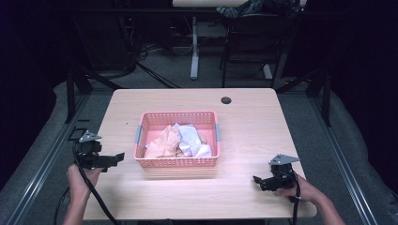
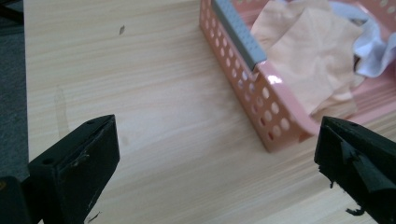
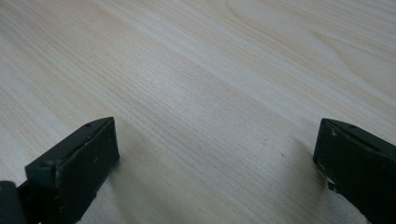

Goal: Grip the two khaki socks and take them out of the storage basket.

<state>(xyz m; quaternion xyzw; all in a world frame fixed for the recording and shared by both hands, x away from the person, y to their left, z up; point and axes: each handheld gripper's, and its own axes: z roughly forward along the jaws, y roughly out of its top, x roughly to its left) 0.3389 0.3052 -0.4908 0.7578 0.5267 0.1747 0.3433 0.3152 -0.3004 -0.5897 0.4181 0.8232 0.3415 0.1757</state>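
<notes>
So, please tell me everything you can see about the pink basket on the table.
The pink basket is a shallow rectangular tray of glossy plastic with perforated walls and a grey grip on each short side. It sits flat near the middle of the wooden table. Crumpled peach cloth and white cloth lie inside. Neither gripper touches it.

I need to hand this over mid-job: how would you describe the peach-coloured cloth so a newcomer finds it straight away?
Start at the wooden table and find the pink perforated basket at its middle. Inside, on the half nearer the left gripper, lies the peach cloth, crumpled. Its neighbour, the white cloth, is paler and lies on the half nearer the right gripper.
</notes>
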